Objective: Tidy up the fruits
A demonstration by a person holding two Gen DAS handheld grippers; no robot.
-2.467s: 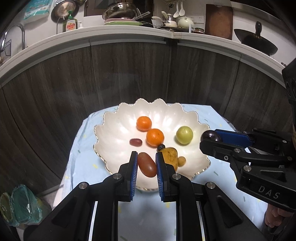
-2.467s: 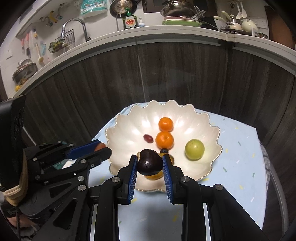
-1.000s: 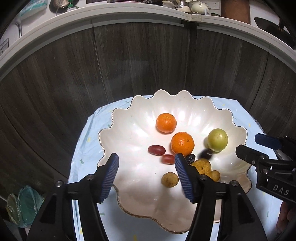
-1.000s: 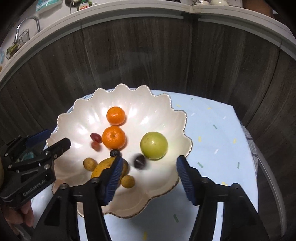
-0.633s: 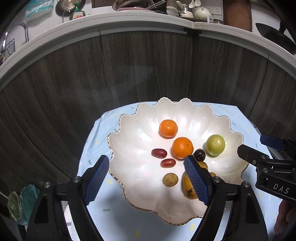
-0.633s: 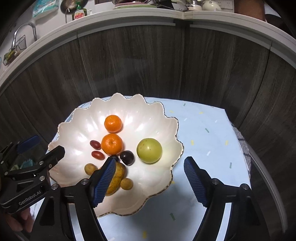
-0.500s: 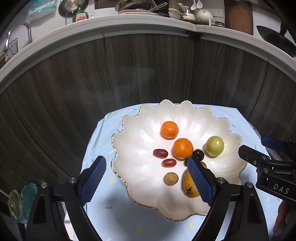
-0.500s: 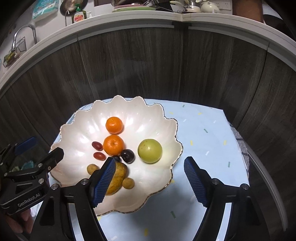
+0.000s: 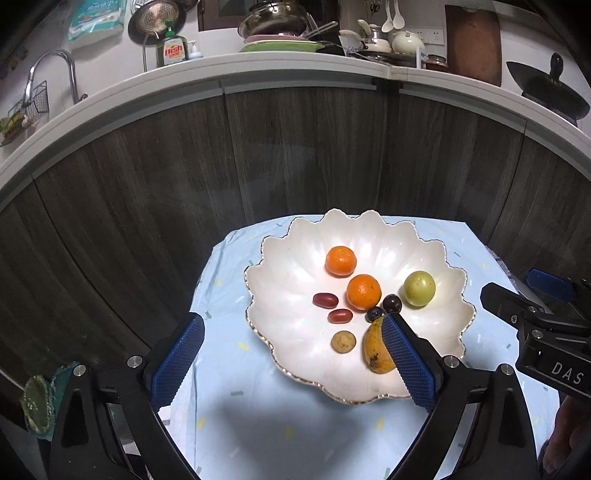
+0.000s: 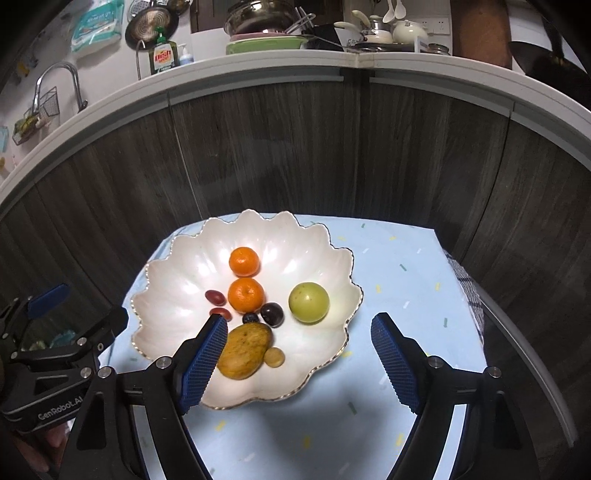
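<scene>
Dark wood-grain cabinet fronts, white countertop, faucet, cluttered dishes

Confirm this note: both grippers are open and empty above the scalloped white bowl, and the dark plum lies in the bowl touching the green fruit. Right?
Not quite. In the right wrist view the dark plum lies apart from the green fruit, next to the nearer orange. The rest holds: left gripper and right gripper are open and empty above the scalloped white bowl.

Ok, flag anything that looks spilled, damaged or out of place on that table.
Nothing stands out. All the fruit lies inside the bowl, none on the cloth. The mango has dark spots on its skin, perhaps ripeness only. Both grippers, left and right, have just been opening and hold nothing.
</scene>
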